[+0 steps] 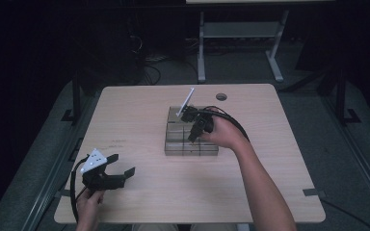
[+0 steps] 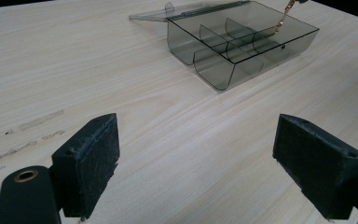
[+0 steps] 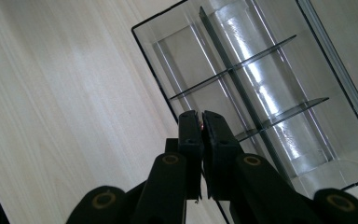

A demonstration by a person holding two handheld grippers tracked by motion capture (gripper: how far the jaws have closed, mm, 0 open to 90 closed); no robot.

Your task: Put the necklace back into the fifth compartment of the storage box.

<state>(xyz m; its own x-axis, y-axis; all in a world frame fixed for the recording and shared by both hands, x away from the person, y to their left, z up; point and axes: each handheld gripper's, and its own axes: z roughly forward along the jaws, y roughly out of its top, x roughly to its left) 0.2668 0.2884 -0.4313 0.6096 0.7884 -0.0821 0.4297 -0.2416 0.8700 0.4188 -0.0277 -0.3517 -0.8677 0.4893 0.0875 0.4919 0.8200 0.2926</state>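
Right gripper [image 3: 201, 122]: black jaws pressed nearly together, pinching small copper-coloured thing [image 3: 201, 124], only a sliver visible at pad tips; in left gripper view thin copper-coloured piece [image 2: 283, 17] hangs over box. Directly beneath jaws: clear smoky plastic compartment box [image 3: 242, 79], dividers crossing inside, lid open flat behind; jaws above compartment by box's near-left edge. Left gripper [image 2: 196, 154]: jaws wide apart, nothing between, pale wooden table [image 2: 74, 70] under them; box well ahead, right of centre.
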